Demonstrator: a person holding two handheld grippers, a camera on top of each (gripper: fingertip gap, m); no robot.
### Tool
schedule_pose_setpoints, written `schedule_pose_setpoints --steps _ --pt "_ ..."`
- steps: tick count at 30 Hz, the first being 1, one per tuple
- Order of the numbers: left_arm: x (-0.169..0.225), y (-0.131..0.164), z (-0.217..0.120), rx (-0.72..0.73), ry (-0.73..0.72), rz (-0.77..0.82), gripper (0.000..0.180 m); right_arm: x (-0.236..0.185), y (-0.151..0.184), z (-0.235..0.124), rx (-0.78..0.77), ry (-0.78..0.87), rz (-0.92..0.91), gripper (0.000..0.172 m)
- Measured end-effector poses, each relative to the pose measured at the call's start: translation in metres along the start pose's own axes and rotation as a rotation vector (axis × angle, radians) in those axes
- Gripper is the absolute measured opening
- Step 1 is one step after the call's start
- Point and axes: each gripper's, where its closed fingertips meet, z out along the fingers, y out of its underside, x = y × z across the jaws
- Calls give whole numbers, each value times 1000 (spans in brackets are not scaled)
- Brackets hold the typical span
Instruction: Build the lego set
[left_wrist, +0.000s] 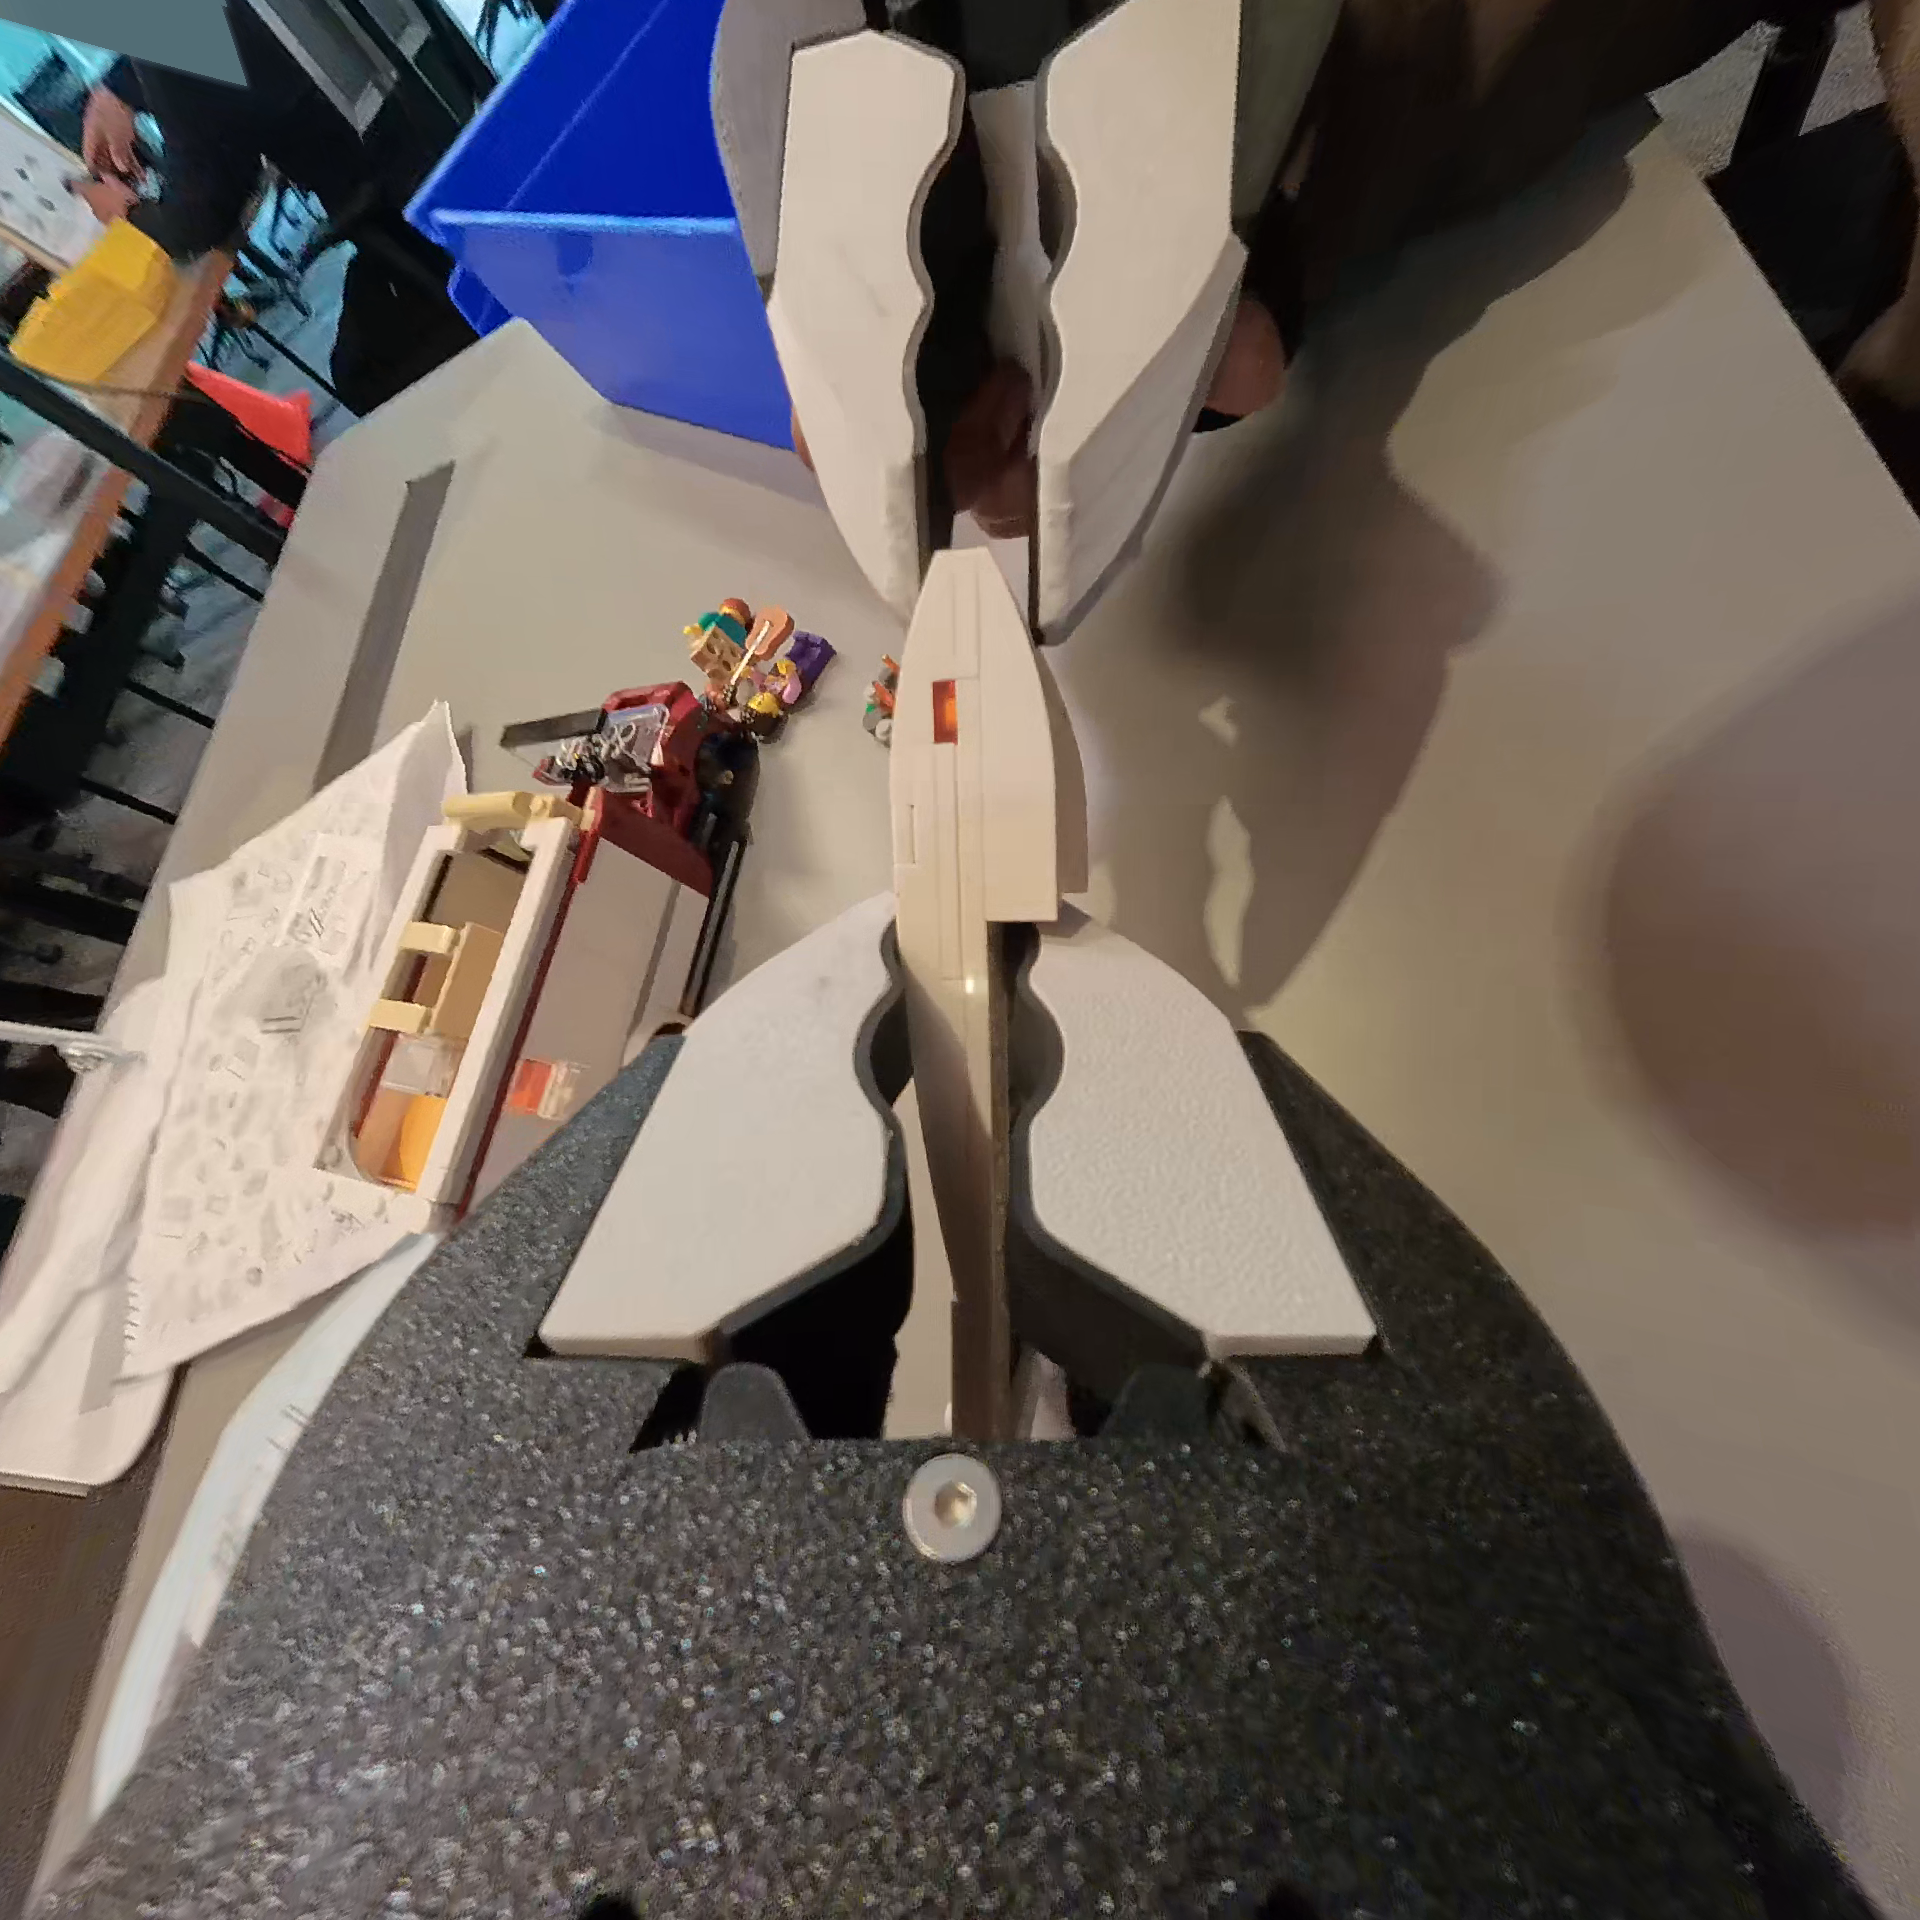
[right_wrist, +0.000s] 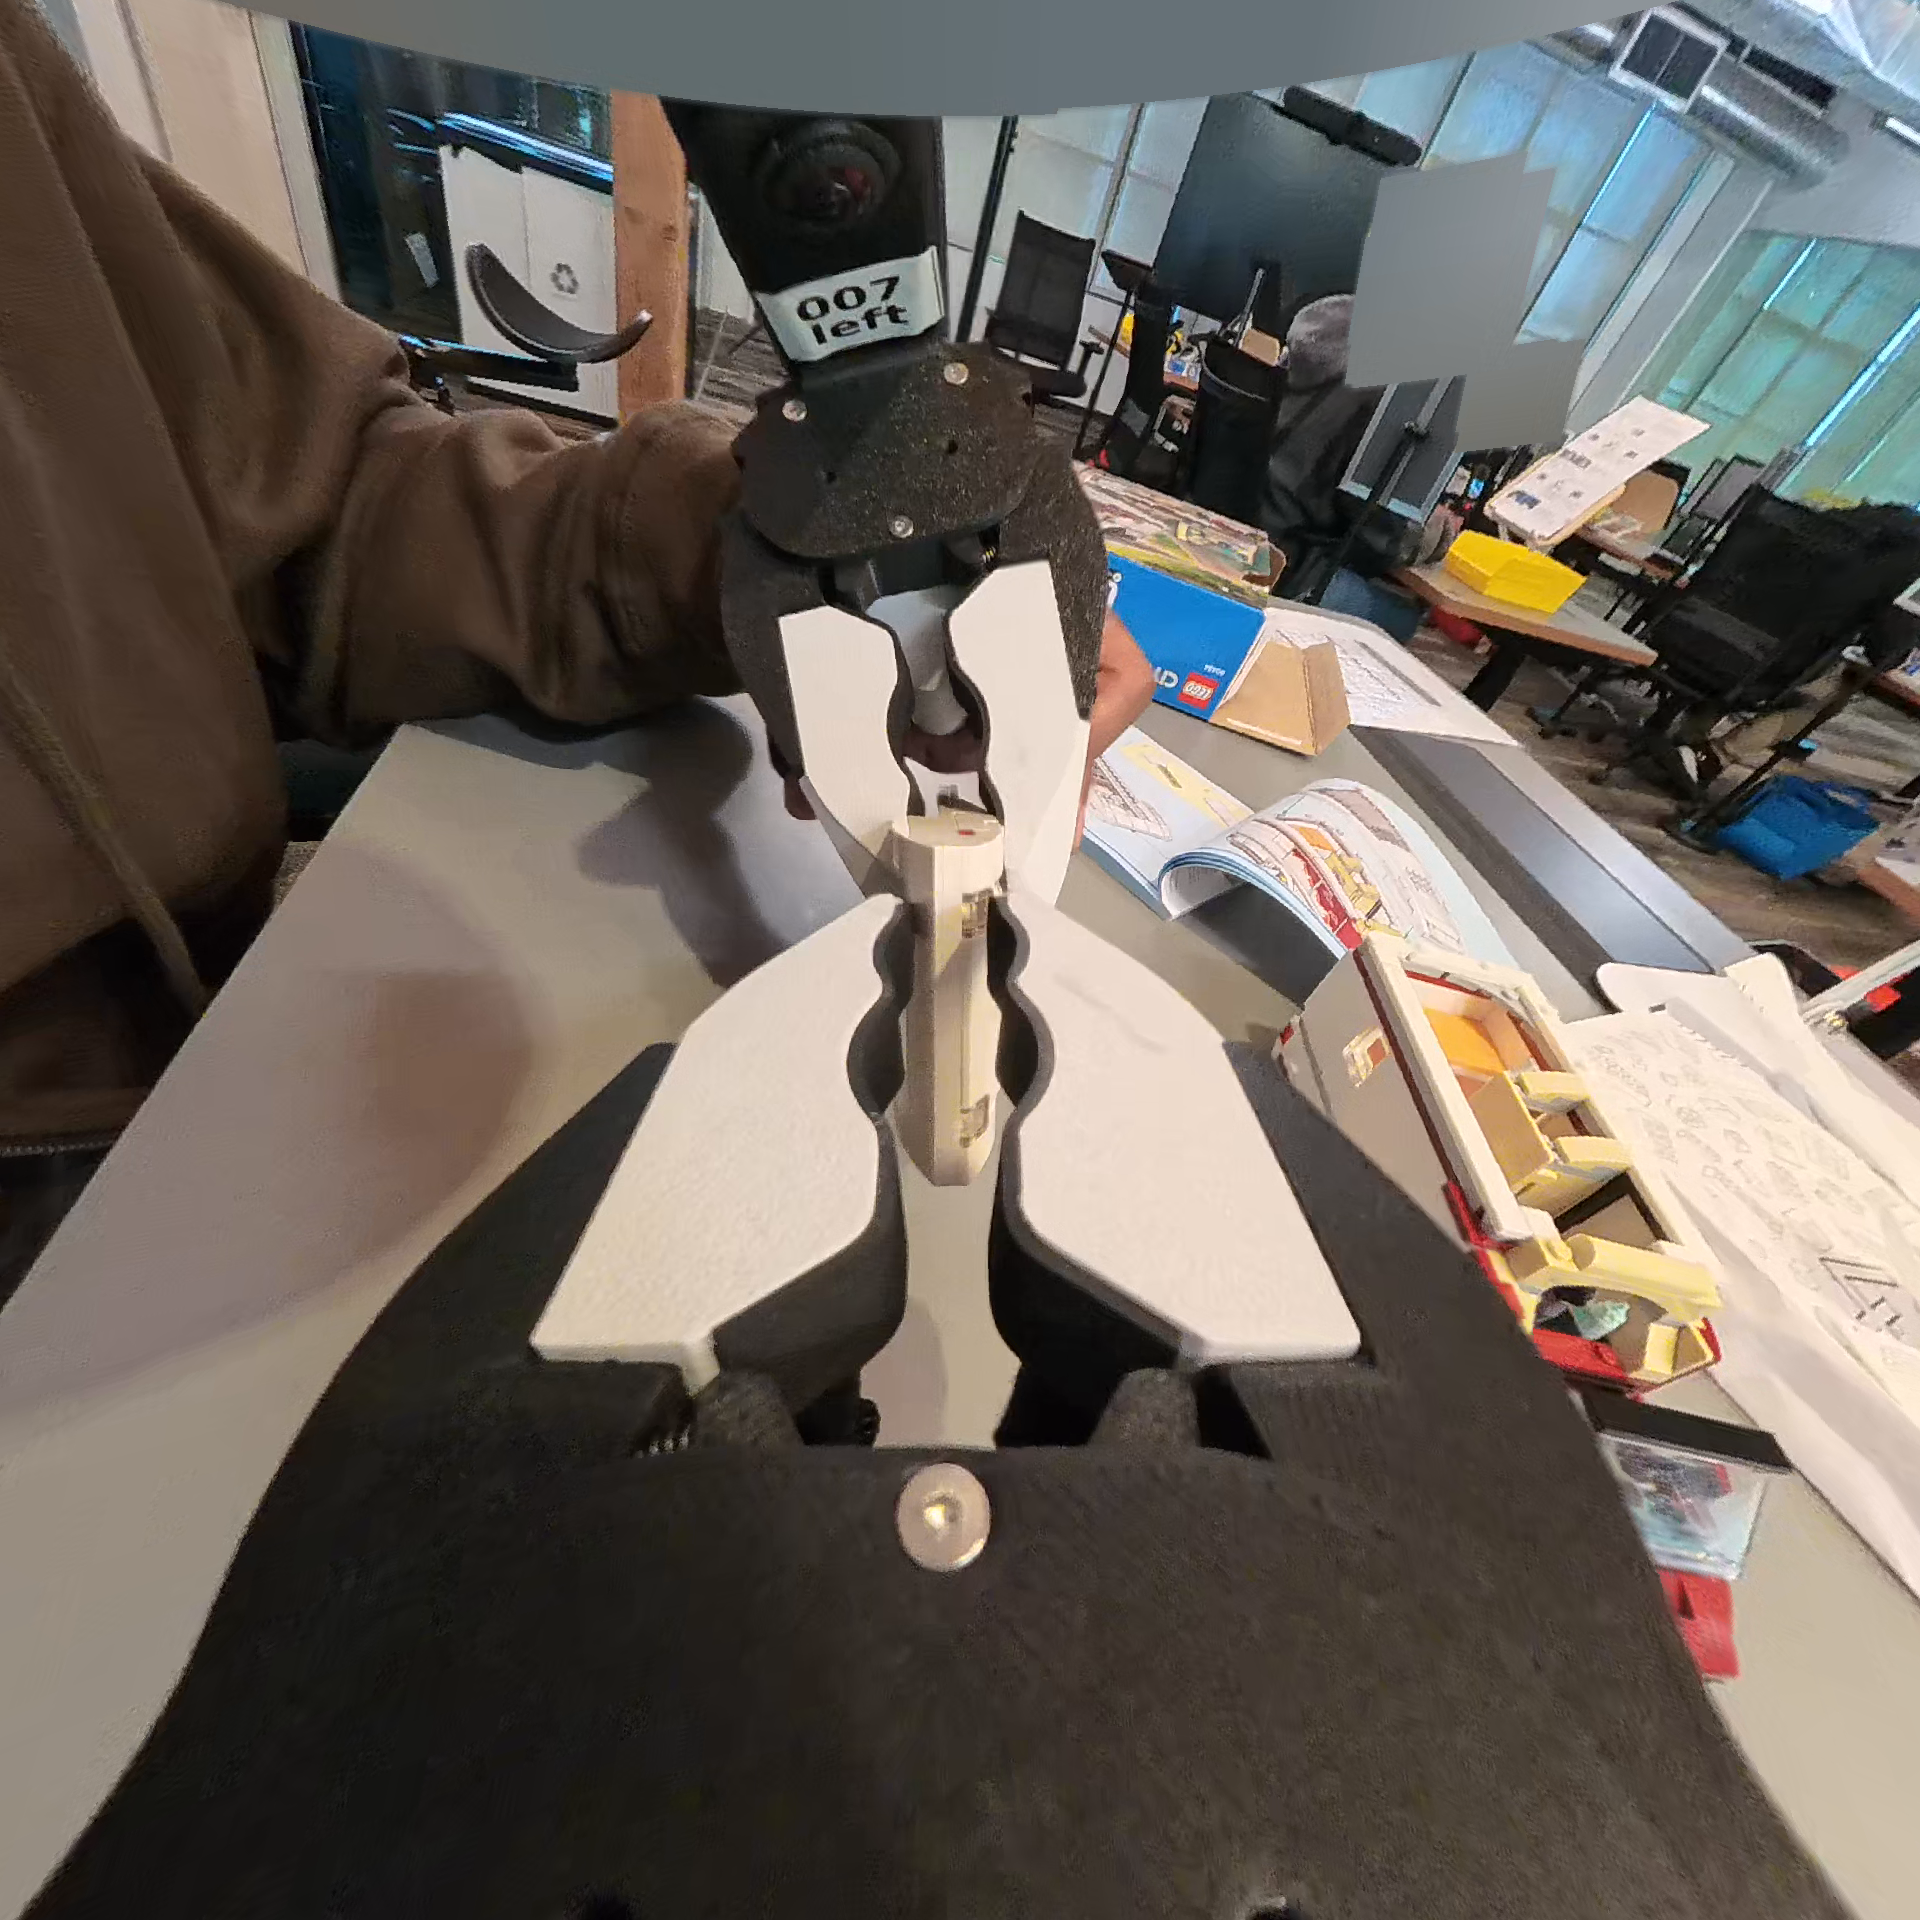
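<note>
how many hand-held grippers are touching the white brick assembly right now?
2. The left hand-held gripper clamps one end of the white brick assembly; the right hand-held gripper clamps the opposite end, the two facing each other above the grey table.

A white brick panel spans both grippers' jaws above the table, beside the brick model.

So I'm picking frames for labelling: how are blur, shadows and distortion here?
Left wrist view: the tabletop carries hard tool shadows, the paper and frame edges smear, and a soft brownish blotch sits at right. Right wrist view: the white brick piece is fairly sharp, and the fisheye bends the room.
</note>
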Motion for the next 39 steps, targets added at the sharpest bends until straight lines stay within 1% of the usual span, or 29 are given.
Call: schedule_pose_setpoints --steps 4,7,9,11,14,16,20,25,30,39 --pt "-3 7 3 -34 47 -153 15 10 9 1 -37 45 37 14" --pt "0 8 2 -38 129 -290 15 13 24 4 -112 19 118 31" --pt "-1 10 3 -40 168 -369 15 13 33 8 -147 0 182 29" --pt "-4 15 3 -65 178 -424 15 15 39 11 -166 6 235 20" --pt "-11 23 5 -90 136 -425 19 20 47 14 -209 22 299 19" --pt "-18 28 5 -88 87 -431 25 23 54 14 -243 35 346 19" --pt "-27 39 3 -86 40 -445 35 26 66 13 -285 48 437 19" --pt "-34 58 0 -118 -25 -406 39 32 84 10 -349 87 553 19" --pt "-44 72 0 -168 -112 -364 39 37 104 6 -451 157 570 22" --pt "-58 93 -1 -202 -215 -413 39 48 110 -1 -532 257 502 33"
